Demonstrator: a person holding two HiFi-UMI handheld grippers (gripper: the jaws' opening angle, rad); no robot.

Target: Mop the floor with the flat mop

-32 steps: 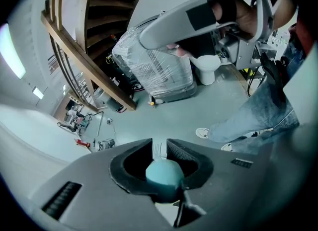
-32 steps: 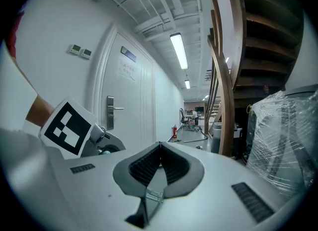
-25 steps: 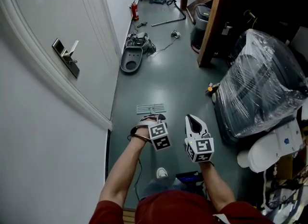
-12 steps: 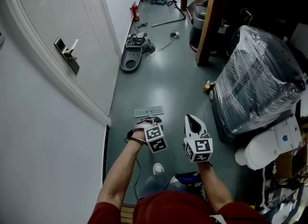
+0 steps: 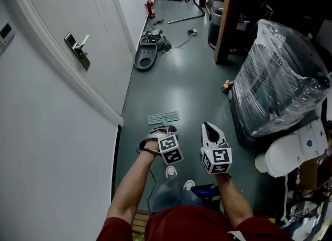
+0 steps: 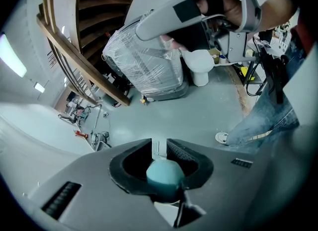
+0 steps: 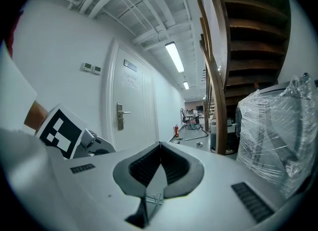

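The flat mop's pale grey head [image 5: 163, 117] lies flat on the grey-green floor just ahead of my hands. My left gripper [image 5: 161, 130] points down at it and is shut on the mop handle. In the left gripper view the handle's teal rounded end [image 6: 165, 173] sits between the dark pads, and the shaft below it is hidden. My right gripper [image 5: 209, 129] hovers beside the left one, apart from the mop. In the right gripper view this gripper [image 7: 160, 146] has its pads pressed together with nothing between them.
A white wall and a door with a metal handle [image 5: 78, 48] run along the left. A plastic-wrapped bulky object [image 5: 280, 74] and a white container [image 5: 290, 154] crowd the right, behind a wooden post [image 5: 228, 17]. A grey dustpan-like item [image 5: 145, 58] and clutter lie farther down the corridor.
The mop head and both grippers keep almost the same place. The view has shifted slightly, and a second shoe now shows below the grippers.
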